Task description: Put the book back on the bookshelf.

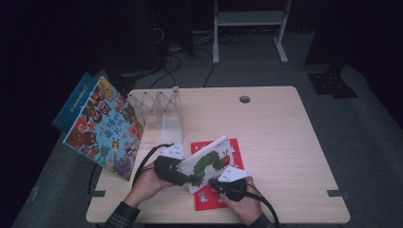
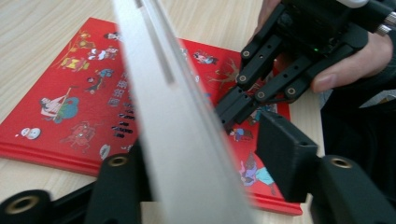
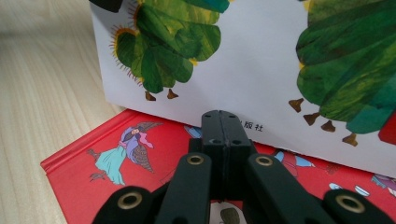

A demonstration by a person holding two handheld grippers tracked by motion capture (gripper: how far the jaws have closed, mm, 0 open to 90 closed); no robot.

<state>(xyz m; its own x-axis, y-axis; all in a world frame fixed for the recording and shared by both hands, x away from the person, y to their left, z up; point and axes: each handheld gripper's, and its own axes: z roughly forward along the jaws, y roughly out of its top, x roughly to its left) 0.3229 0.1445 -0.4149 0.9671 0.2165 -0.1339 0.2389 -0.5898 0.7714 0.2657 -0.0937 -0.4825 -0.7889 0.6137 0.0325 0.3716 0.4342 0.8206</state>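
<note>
A white picture book with a green caterpillar is tilted up on one edge over a red picture book that lies flat on the table. My left gripper straddles the white book's lower edge. One jaw lies against the book and the other stands a little off it, so the gripper is open. My right gripper is shut with nothing between its jaws. Its tip sits at the white book's lower edge, just above the red cover.
A colourful book leans against a clear rack at the table's left, with a blue book behind it. The wooden table has a cable hole near its far edge.
</note>
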